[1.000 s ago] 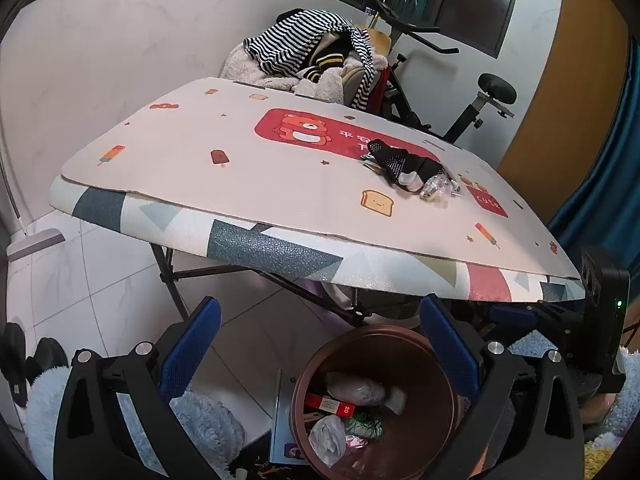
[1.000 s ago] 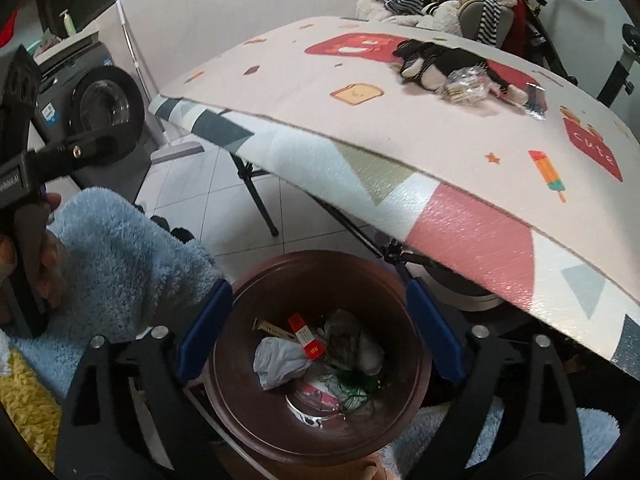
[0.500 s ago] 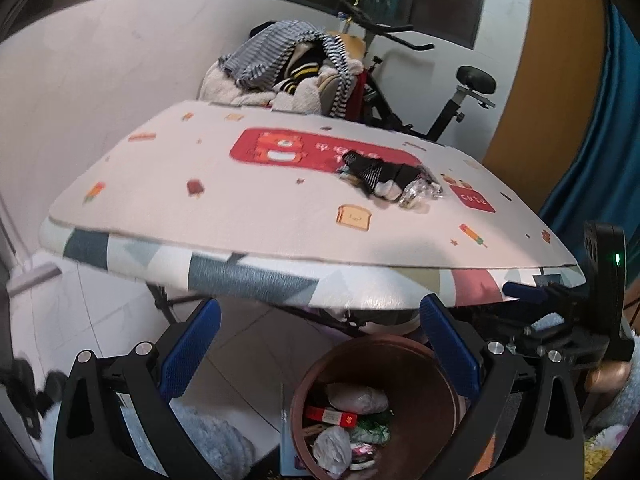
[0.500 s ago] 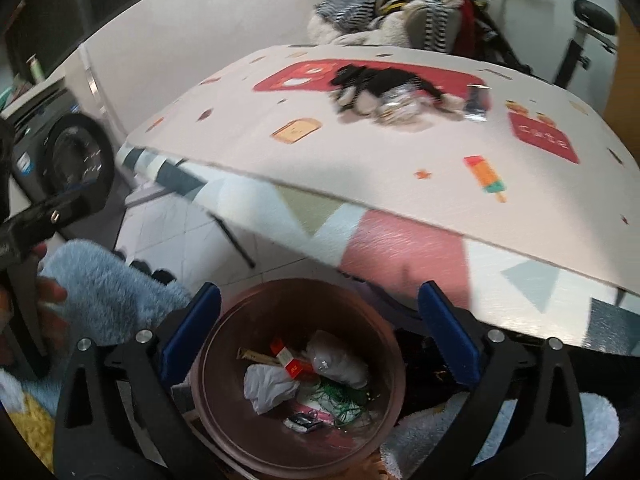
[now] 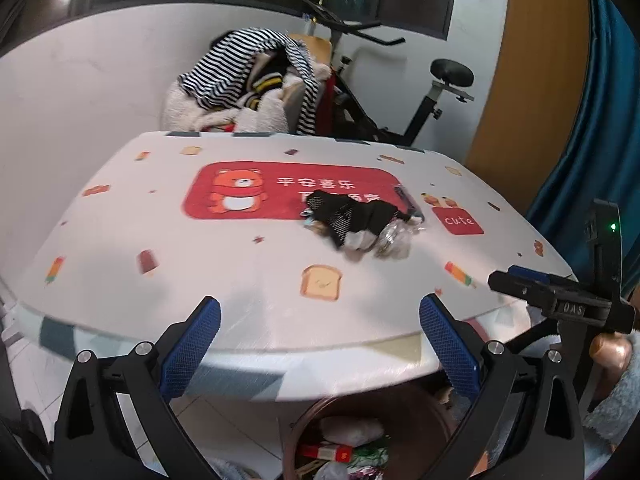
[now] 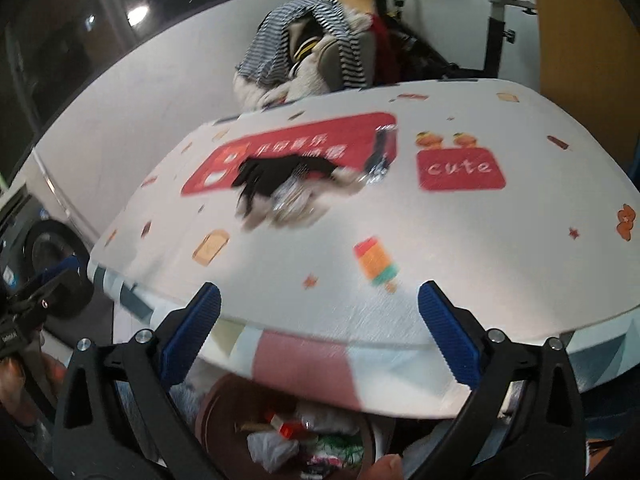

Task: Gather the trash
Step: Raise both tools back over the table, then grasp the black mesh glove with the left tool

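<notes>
A brown round bin (image 5: pixel 384 436) (image 6: pixel 280 432) with wrappers and crumpled paper in it stands on the floor under the table's near edge. On the table mat (image 5: pixel 200 272) (image 6: pixel 480 240) lies a heap: a black sock-like cloth (image 5: pixel 352 216) (image 6: pixel 276 178), clear crinkled plastic (image 5: pixel 394 240) (image 6: pixel 292 204) and a dark shiny wrapper (image 5: pixel 408 200) (image 6: pixel 380 156). My left gripper (image 5: pixel 320 344) is open and empty above the table's near edge. My right gripper (image 6: pixel 320 340) is open and empty too; it also shows at the right of the left wrist view (image 5: pixel 560 304).
A chair piled with striped clothes (image 5: pixel 256 80) (image 6: pixel 312 44) and an exercise bike (image 5: pixel 400 92) stand behind the table. A washing machine (image 6: pixel 44 252) is at the left, a blue curtain (image 5: pixel 600 140) at the right. Fluffy fabric lies around the bin.
Both grippers have risen from over the bin to the table's near edge and rolled. The bin has slid to the bottom of both views, and the table top fills them.
</notes>
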`<state>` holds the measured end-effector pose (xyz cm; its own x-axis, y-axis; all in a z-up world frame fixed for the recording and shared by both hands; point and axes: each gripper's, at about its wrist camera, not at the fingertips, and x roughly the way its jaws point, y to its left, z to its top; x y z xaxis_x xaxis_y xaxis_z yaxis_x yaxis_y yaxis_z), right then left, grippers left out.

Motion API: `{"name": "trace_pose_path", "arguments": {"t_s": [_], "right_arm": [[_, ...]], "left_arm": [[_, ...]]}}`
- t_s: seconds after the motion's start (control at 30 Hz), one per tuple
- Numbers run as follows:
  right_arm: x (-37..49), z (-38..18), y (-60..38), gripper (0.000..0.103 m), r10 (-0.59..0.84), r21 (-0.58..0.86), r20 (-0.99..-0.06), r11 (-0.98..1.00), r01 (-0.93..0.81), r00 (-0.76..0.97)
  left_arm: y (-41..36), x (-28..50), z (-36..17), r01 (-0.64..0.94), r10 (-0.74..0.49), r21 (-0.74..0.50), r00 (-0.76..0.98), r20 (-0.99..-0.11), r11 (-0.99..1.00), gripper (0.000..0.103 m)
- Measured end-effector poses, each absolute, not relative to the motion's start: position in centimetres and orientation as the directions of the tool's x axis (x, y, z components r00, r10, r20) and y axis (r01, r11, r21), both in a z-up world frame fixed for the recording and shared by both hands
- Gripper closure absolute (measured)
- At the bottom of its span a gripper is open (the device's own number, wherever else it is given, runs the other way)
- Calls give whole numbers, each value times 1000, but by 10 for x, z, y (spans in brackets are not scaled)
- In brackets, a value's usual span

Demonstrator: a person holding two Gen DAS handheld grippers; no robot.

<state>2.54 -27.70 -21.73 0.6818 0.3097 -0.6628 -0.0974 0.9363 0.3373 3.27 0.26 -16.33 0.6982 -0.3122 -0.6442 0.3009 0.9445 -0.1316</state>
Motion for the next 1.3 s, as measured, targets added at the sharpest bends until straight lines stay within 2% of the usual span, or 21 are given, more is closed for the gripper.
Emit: {"name": "trace_pose_path", "arguments": {"t_s": [0.1,0.13,0.17,0.2,0.23,0.3,0.37,0.5,0.67,0.77,0.8,0.87,0.9,1.3], "right_arm": [[34,-217,-283,6,252,290,-673,955,-65,696],[37,-217,-285,6,238,273,-672,960,-64,701],[39,-218,-286,6,235,269,-673,961,-63,701],[41,-220,-288,6,230,270,-675,961,-56,701],[43,-221,-290,6,230,274,-673,960,-52,703],[46,-223,-296,6,234,296,-653,954,-42,720],[48,-224,-301,6,232,309,-640,950,-31,733],[57,-229,-313,6,253,352,-630,936,-20,734],[58,-238,-323,6,271,387,-624,922,-12,733],[58,-242,-326,6,281,399,-621,917,-13,731],[57,-242,-326,6,283,401,-621,916,-14,731],[57,-244,-326,6,287,403,-620,915,-16,730],[57,-244,-326,6,286,402,-620,915,-17,731],[49,-240,-323,6,293,397,-596,917,-42,747]], "left_arm": [[-9,58,-165,292,-320,-159,667,-672,943,6],[-15,68,-165,284,-317,-164,663,-678,945,10],[-21,76,-165,284,-320,-168,660,-680,944,17],[-27,85,-165,287,-324,-172,654,-684,942,33],[-35,97,-167,292,-333,-183,636,-696,939,44],[-47,118,-171,304,-363,-216,603,-710,928,51],[-63,138,-175,329,-388,-230,575,-720,916,54],[-97,169,-181,403,-380,-164,545,-748,900,56],[-128,201,-202,434,-284,-40,516,-808,900,58],[-133,213,-216,436,-254,-17,492,-833,900,59],[-134,214,-218,444,-257,-18,485,-836,896,62],[-139,213,-216,473,-262,6,498,-826,881,75],[-140,213,-214,484,-271,5,499,-823,875,91],[-77,201,-103,446,-473,-219,604,-641,868,92]]}}
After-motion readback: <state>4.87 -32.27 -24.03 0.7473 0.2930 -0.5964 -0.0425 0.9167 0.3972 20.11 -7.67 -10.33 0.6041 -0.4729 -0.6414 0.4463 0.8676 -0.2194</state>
